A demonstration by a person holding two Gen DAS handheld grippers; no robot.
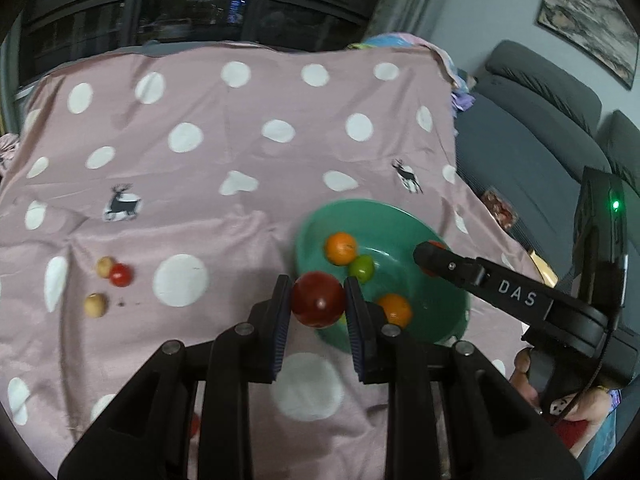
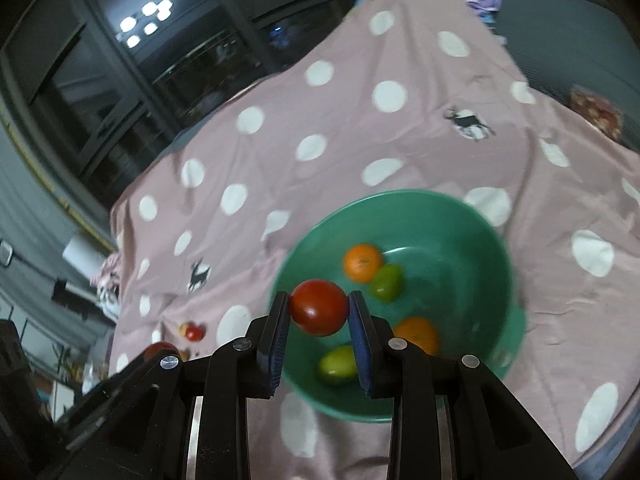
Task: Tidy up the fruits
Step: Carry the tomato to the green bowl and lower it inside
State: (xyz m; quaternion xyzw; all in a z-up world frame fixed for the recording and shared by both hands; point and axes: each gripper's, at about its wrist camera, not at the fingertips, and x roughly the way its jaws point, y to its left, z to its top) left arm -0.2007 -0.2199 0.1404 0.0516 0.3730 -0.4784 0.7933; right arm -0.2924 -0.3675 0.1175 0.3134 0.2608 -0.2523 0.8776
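Both grippers — left gripper (image 1: 318, 298), right gripper (image 2: 319, 307) — are each clenching a red fruit over the green bowl (image 2: 472, 216) (four fruits inside); three small fruits (image 1: 108, 284) are waiting on the cloth.

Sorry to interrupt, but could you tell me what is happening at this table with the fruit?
A person is sorting fruit with two hand-held grippers. The left hand-held gripper is shut on a dark red fruit, and the right hand-held gripper is shut on a red tomato, both near the green bowl. The bowl already holds two oranges and two green fruits. Three small fruits remain on the dotted pink cloth.
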